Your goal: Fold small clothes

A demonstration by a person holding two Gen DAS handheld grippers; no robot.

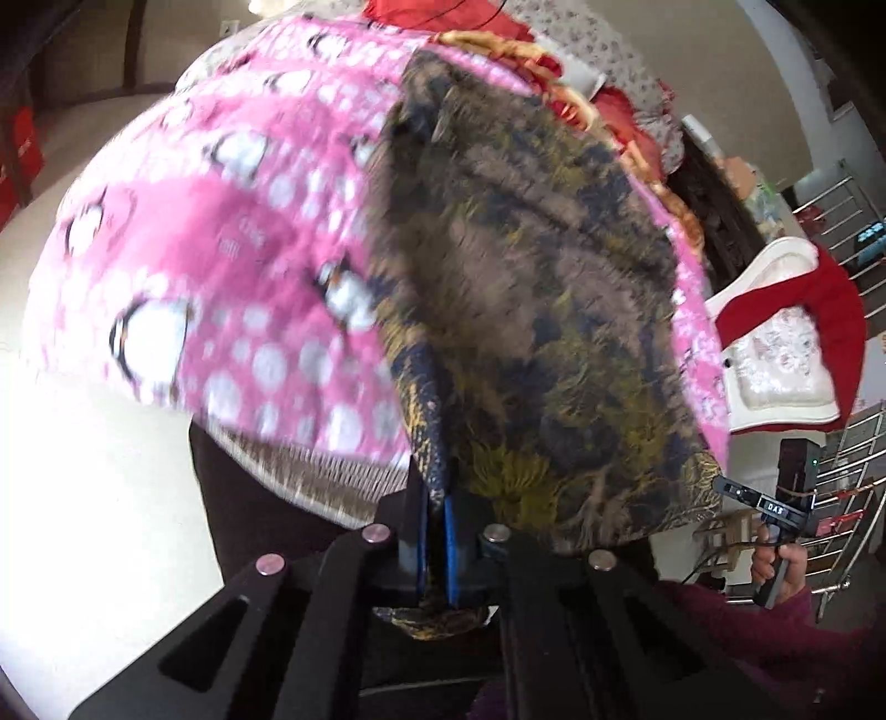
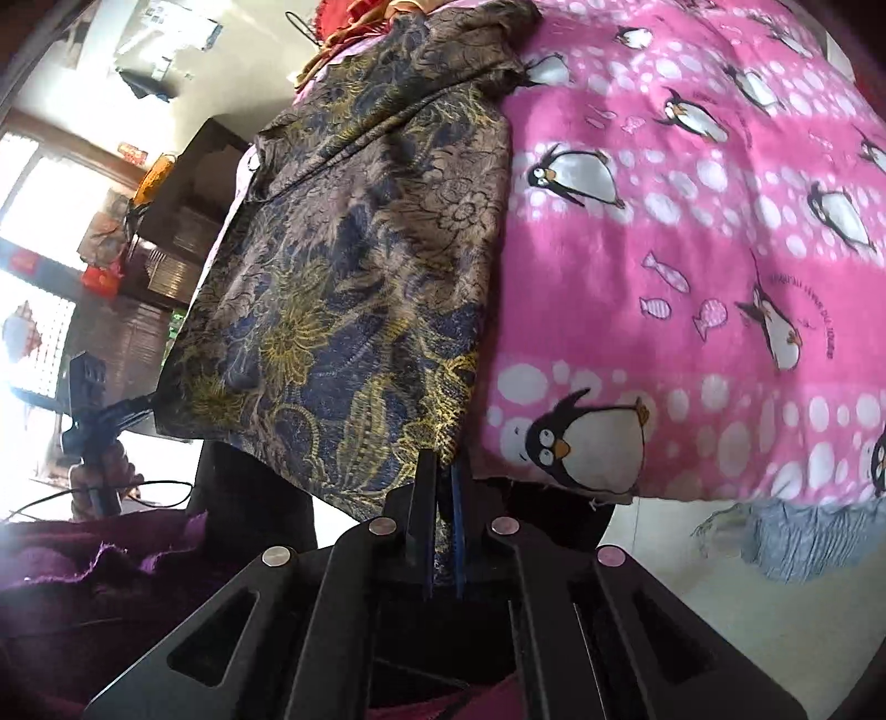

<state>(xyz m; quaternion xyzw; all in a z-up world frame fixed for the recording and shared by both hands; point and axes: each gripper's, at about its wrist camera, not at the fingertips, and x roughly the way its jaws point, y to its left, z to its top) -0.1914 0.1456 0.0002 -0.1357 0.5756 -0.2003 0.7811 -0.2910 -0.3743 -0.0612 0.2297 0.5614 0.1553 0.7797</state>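
A brown, navy and yellow floral garment (image 1: 526, 288) lies on a pink penguin-print blanket (image 1: 210, 221), its near edge hanging off the bed. My left gripper (image 1: 437, 498) is shut on the garment's near left corner. In the right wrist view the same garment (image 2: 354, 249) runs away from me, and my right gripper (image 2: 443, 487) is shut on its near right corner beside the blanket (image 2: 692, 249). Each gripper shows small in the other's view: the right one (image 1: 775, 509) and the left one (image 2: 88, 421).
Red and floral bedding (image 1: 554, 50) is piled at the far end of the bed. A white and red chair (image 1: 786, 343) and metal railings (image 1: 853, 487) stand right. A dark cabinet (image 2: 183, 210) and bright windows (image 2: 33, 221) are left. My purple sleeve (image 2: 83, 565) is near.
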